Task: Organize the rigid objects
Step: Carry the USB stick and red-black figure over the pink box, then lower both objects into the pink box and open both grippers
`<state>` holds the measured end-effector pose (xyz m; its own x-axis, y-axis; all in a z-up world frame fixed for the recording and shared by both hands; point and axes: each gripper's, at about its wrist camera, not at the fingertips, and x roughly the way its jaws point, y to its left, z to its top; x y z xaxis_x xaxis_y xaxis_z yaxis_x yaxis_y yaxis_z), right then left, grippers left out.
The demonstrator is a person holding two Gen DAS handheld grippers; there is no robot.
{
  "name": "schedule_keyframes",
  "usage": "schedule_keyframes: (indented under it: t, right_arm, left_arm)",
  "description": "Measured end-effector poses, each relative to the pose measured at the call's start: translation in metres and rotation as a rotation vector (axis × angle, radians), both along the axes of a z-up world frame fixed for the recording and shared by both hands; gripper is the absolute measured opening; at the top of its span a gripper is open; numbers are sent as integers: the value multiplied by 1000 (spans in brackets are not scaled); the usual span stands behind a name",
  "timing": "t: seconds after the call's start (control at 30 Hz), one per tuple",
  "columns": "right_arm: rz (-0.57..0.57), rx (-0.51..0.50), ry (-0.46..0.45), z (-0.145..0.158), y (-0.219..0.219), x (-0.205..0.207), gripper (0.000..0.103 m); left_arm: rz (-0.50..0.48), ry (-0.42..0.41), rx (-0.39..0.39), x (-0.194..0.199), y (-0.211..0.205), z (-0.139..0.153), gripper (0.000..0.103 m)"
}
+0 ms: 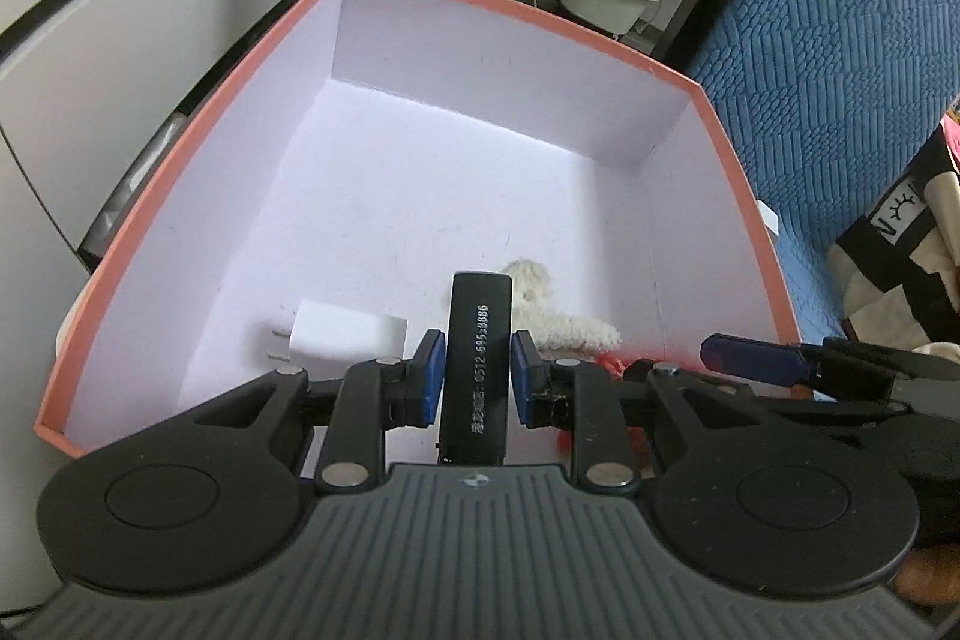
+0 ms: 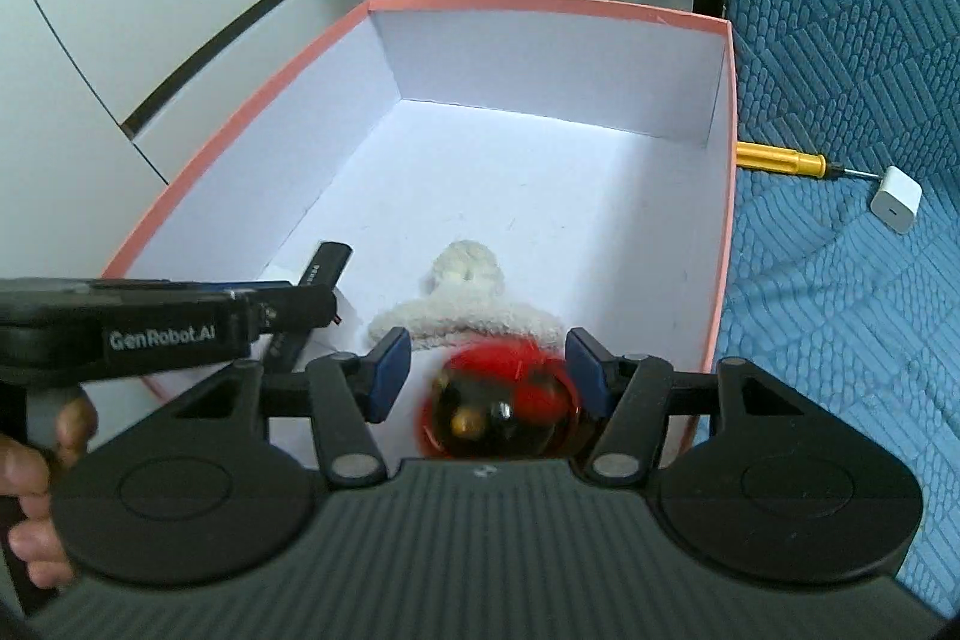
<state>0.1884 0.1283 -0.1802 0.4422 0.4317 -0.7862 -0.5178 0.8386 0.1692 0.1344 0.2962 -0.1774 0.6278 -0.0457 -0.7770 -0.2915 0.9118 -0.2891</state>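
Lighter [image 1: 477, 370] clamped upright between left tongs [image 1: 478, 379], over box [image 1: 198, 160].

"GenRobot.AI" on the left gripper [image 2: 162, 334]; "0512 685-8886", roughly, on the black stick [image 1: 477, 364].

The box [image 2: 729, 112] looks like matt cardboard, pink outside with smooth white paper lining. The black stick [image 1: 477, 340] has a satin plastic shell with printed digits. The white charger [image 1: 348, 340] is smooth matt plastic with metal prongs. The toy [image 2: 468, 304] has fluffy knitted cream cloth above a glossy red ball. The blue cover [image 2: 840, 310] is textured quilted fabric. The screwdriver [image 2: 780, 158] has a shiny yellow handle.
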Motion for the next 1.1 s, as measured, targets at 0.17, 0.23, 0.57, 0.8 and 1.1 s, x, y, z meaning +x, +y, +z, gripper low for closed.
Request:
schedule_keyframes:
  t: [0.17, 0.23, 0.57, 0.8, 1.1]
  right_arm:
    - [-1, 9, -18, 5, -4, 3, 61]
    - [-7, 19, -31, 11, -7, 2, 61]
    - [-39, 87, -116, 50, -40, -16, 61]
    - [-66, 112, -170, 71, -69, -32, 61]
    - [-119, 115, -205, 78, -116, -48, 61]
  left_arm:
    - [1, -12, 23, -2, -1, 9, 37]
    - [7, -34, 40, -5, -3, 18, 41]
    - [7, -136, 63, -23, -28, 65, 41]
    - [-14, -197, 81, -36, -63, 94, 41]
    - [-34, -251, 111, -45, -113, 103, 41]
